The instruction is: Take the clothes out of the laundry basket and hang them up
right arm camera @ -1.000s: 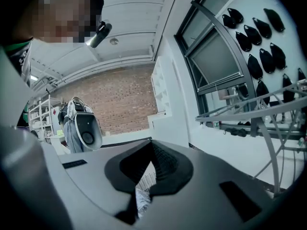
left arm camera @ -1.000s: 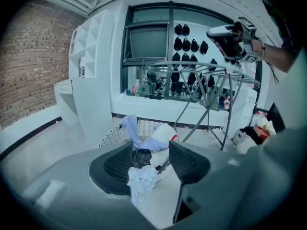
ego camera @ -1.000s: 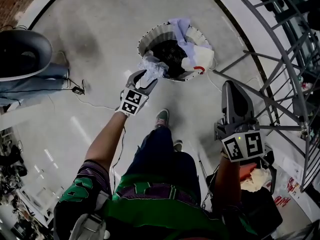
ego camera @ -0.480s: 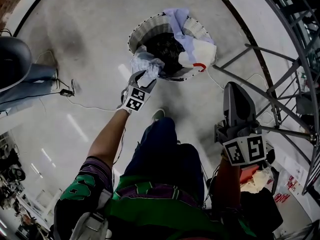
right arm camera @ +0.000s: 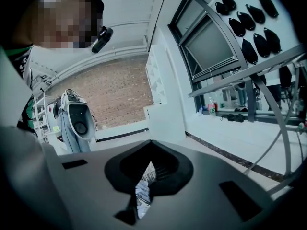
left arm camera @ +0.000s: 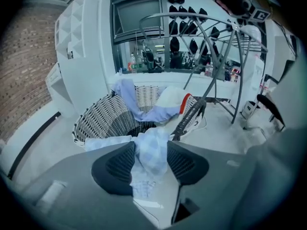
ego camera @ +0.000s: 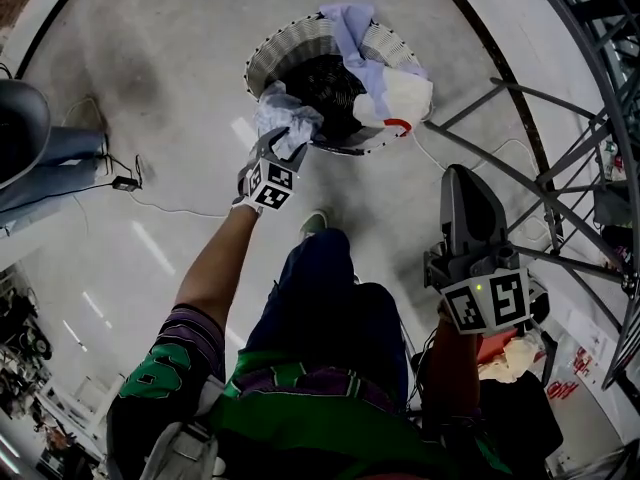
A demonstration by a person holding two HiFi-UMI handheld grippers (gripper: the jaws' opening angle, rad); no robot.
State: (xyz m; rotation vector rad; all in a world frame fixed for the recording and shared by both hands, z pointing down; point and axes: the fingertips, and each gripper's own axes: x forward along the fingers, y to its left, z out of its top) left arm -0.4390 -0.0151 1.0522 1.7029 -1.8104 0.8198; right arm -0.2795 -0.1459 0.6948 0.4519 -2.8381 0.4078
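**Materials and finishes.** Your laundry basket is woven wicker, rough and ribbed, pale outside and dark within. The checked cloth is thin, soft and crumpled, with a matt look. The floor is smooth and hard, with a faint gloss. The drying rack is smooth grey metal tube. Your right hand-held gripper has a matt grey plastic shell, and its pads are black and finely ribbed. The brick wall is rough and matt.
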